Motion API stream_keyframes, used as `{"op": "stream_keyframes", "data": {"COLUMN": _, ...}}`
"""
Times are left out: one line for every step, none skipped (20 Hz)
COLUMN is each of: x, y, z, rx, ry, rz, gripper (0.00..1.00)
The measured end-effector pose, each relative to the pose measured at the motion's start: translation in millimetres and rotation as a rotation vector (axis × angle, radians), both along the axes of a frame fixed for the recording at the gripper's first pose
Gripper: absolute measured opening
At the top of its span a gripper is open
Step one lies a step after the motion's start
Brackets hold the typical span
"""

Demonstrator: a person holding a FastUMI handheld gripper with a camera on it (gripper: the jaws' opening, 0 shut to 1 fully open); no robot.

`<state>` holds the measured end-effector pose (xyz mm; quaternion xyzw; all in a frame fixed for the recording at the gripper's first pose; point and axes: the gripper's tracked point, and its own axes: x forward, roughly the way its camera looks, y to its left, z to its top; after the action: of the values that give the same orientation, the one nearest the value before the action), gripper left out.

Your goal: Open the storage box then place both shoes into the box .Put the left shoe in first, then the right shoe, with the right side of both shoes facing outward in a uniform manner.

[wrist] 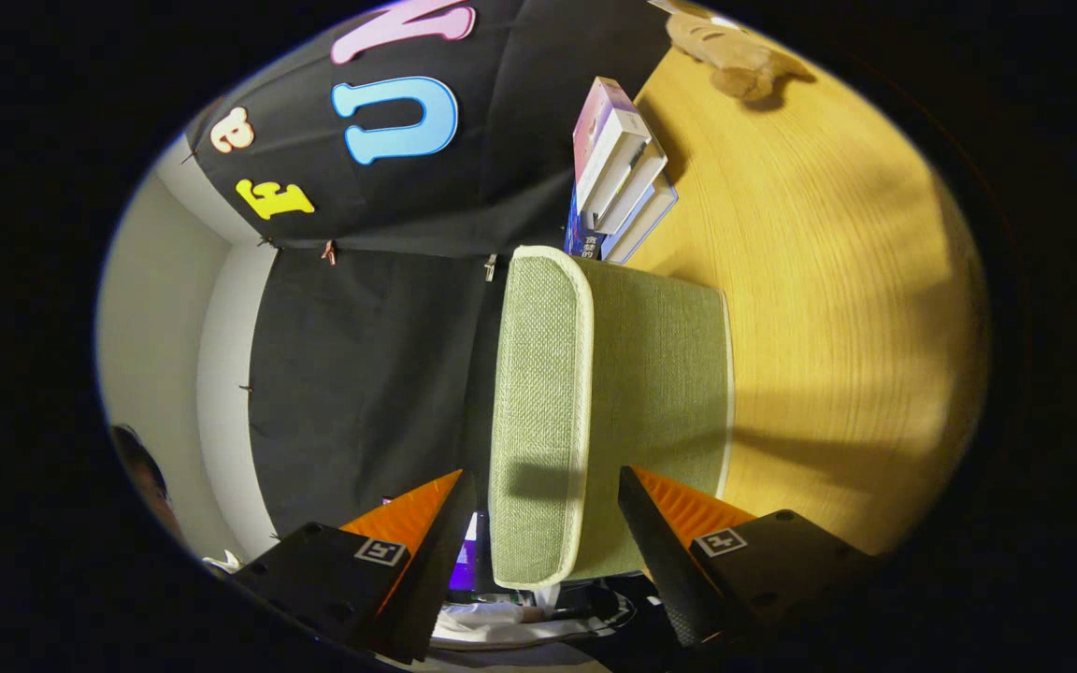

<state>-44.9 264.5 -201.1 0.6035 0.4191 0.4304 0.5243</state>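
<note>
Little legible text was found. On the spine end of the lowest book (585,245) in the stack of books (618,173) lying on the bench (828,280), a few small white characters were printed, too small to be read with certainty. A square black-and-white coded marker (722,541) was carried on each finger housing of the gripper (538,495); no words were borne by them.

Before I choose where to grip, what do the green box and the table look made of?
The storage box looks like woven fabric, matte green with pale piping along its lid edge; the weave texture shows. The table looks like light wood or wood-look laminate, smooth, with visible grain. The gripper is open, fingers straddling the lid's edge.
</note>
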Motion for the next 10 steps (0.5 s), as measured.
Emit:
{"op": "stream_keyframes", "data": {"x": -1, "y": 5, "z": 0, "rx": 0.019, "ry": 0.011, "rz": 0.006, "gripper": 0.95}}
{"op": "stream_keyframes", "data": {"x": -1, "y": 7, "z": 1, "rx": 0.040, "ry": 0.021, "rz": 0.009, "gripper": 0.96}}
{"op": "stream_keyframes", "data": {"x": -2, "y": 9, "z": 4, "rx": 0.061, "ry": 0.030, "rz": 0.008, "gripper": 0.95}}
{"op": "stream_keyframes", "data": {"x": -1, "y": 11, "z": 5, "rx": 0.081, "ry": 0.039, "rz": 0.006, "gripper": 0.95}}
{"op": "stream_keyframes", "data": {"x": -1, "y": 11, "z": 6, "rx": 0.104, "ry": 0.048, "rz": 0.003, "gripper": 0.95}}
{"op": "stream_keyframes", "data": {"x": -2, "y": 10, "z": 7, "rx": 0.124, "ry": 0.058, "rz": 0.001, "gripper": 0.95}}
{"op": "stream_keyframes", "data": {"x": -3, "y": 11, "z": 5, "rx": 0.133, "ry": 0.065, "rz": 0.002, "gripper": 0.85}}
{"op": "stream_keyframes", "data": {"x": -7, "y": 11, "z": 4, "rx": 0.142, "ry": 0.067, "rz": 0.009, "gripper": 0.80}}
{"op": "stream_keyframes", "data": {"x": -9, "y": 12, "z": 4, "rx": 0.151, "ry": 0.063, "rz": 0.017, "gripper": 0.75}}
{"op": "stream_keyframes", "data": {"x": -13, "y": 14, "z": 3, "rx": 0.143, "ry": 0.058, "rz": 0.023, "gripper": 0.75}}
